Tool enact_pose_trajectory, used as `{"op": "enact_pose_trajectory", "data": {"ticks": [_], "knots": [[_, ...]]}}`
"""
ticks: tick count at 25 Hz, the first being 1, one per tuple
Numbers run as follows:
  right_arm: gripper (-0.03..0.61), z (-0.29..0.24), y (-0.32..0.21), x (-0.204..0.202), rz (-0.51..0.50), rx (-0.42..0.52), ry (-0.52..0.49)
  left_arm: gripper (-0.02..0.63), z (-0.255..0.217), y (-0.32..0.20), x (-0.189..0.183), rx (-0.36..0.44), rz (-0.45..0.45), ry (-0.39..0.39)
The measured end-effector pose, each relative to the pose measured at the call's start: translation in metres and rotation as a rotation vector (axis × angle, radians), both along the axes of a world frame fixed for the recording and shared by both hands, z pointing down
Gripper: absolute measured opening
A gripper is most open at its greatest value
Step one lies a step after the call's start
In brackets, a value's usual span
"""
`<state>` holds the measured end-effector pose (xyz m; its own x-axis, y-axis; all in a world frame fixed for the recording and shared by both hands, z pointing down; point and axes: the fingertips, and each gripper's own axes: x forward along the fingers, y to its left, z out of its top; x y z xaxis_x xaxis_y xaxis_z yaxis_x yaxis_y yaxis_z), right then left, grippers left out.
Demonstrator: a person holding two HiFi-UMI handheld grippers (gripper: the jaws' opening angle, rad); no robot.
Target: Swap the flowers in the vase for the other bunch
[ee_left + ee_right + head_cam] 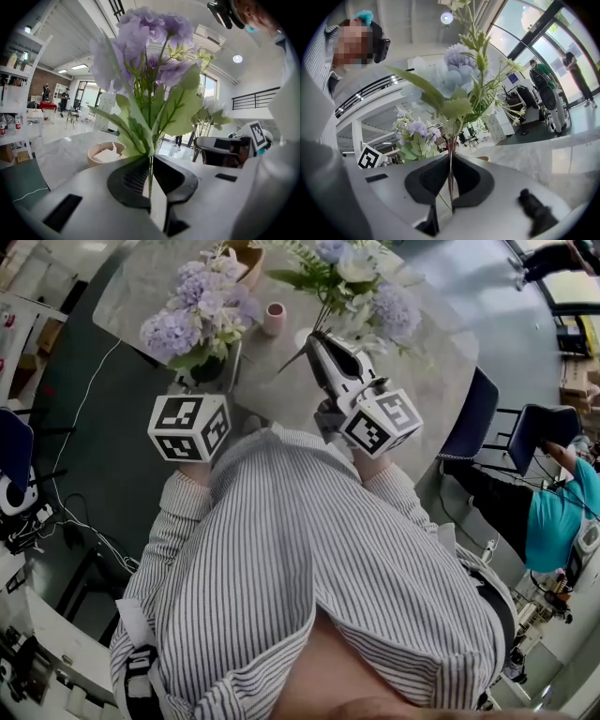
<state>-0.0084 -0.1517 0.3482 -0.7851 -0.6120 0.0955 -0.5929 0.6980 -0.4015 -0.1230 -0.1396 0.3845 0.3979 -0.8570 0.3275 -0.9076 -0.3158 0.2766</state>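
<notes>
Each gripper holds one bunch of flowers over the table.

The left gripper (150,177) is clamped on the thin stems of the purple bunch (150,51), which stands upright out of its jaws. The right gripper (451,176) is clamped in the same way on the stems of the pale blue bunch (457,75). In the head view the two bunches are side by side above the grey table (441,381), and a small pink pot (274,318) stands on the table between them.
</notes>
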Motion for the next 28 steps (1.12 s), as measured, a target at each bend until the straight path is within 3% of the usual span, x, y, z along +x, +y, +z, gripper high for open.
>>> {"op": "enact_pose_trajectory", "data": {"ticks": [28], "knots": [[0.034,0.002,-0.002,0.004,0.025,0.013,0.000,0.041,0.009,-0.006,0.001,-0.041,-0.008,0.028]]}}
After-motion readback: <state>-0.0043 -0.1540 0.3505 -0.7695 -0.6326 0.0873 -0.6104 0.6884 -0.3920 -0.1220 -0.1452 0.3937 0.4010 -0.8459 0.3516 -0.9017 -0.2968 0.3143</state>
